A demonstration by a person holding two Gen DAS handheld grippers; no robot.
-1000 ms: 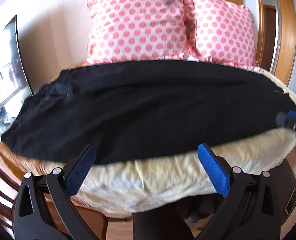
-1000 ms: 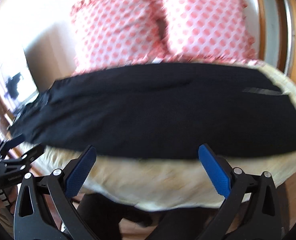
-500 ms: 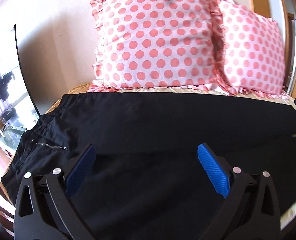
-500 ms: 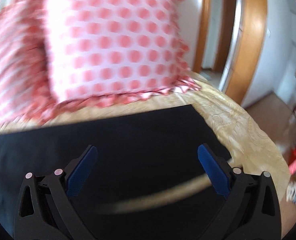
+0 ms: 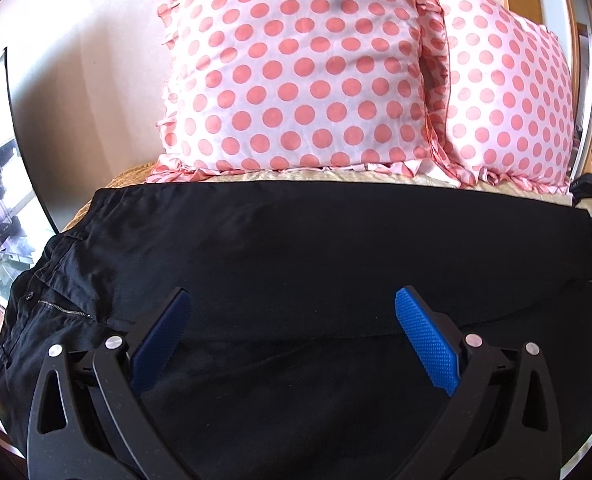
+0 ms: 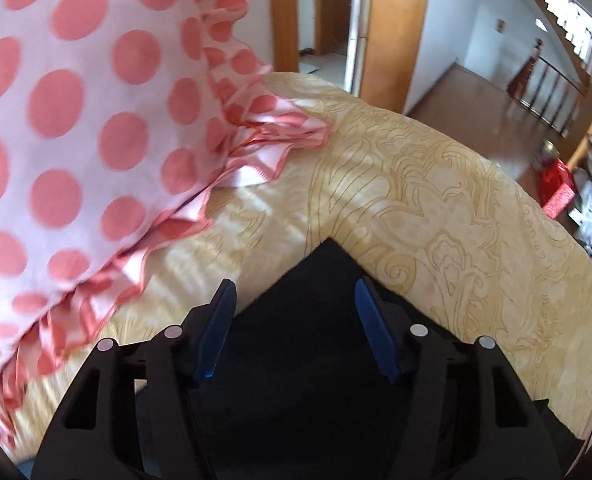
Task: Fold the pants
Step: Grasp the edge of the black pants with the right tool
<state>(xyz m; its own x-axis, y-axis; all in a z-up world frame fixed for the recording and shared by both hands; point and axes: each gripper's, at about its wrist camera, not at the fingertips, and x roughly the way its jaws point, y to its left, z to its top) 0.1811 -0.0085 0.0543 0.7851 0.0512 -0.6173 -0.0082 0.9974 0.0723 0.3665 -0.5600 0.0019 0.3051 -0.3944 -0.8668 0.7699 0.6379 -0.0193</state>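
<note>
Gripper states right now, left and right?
Left gripper: open over the black pants, holding nothing.
Right gripper: closing around the pants' corner, pads not yet pressing.

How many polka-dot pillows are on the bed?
2. One large polka-dot pillow stands behind the black pants' middle; a second pillow leans beside it, to its right. More could lie outside the views.

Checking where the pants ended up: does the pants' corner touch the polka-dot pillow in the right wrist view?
No, a strip of yellow bedspread separates pants from pillow.
</note>
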